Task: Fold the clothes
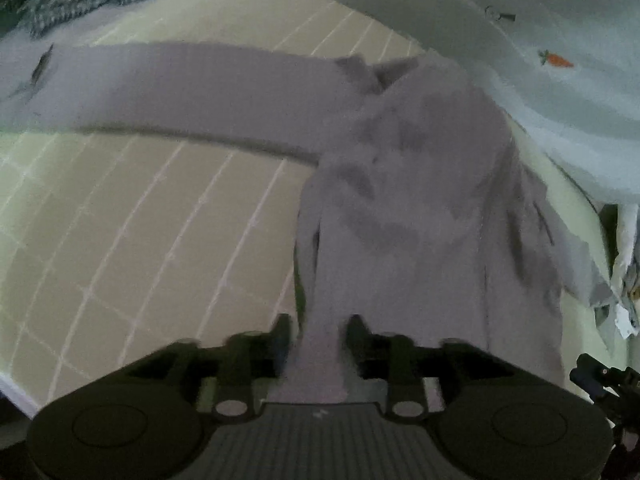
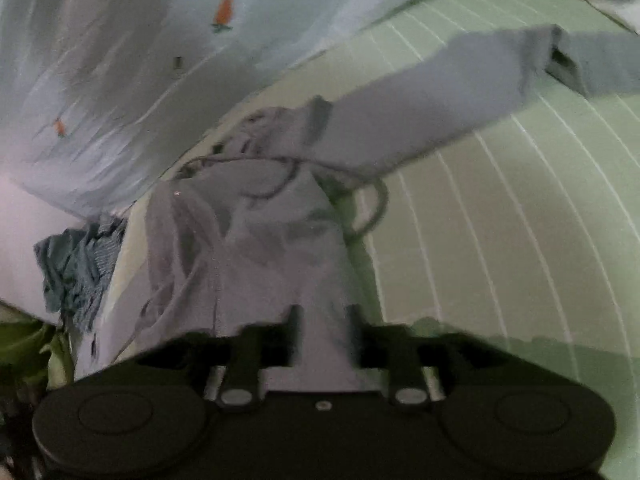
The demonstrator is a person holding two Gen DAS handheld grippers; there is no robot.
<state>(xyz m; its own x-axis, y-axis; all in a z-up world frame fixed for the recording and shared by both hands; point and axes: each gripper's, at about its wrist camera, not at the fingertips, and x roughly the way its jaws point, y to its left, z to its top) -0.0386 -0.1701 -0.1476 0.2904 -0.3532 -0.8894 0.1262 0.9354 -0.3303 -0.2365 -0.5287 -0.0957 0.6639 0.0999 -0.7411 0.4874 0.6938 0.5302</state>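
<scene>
The grey garment [image 1: 420, 184] is lying on the pale green mattress [image 1: 152, 216] ruled with white lines, bunched beside the pale sheet [image 1: 540, 92] printed with small orange carrots that is running along the mattress's far edge. One long sleeve is stretching flat across the mattress, away from the bunched body. In the right wrist view a drawcord is looping out of the fabric onto the mattress. I am holding my left tool [image 1: 318, 330] partly open, its fingers standing on either side of a fold of the garment that is rising between them; I cannot tell whether the pads are pressing on it. My right tool [image 2: 325, 320] is likewise partly open with grey cloth between its fingers, grip uncertain. A crumpled blue cloth [image 2: 76, 264] is lying beside the sheet.
</scene>
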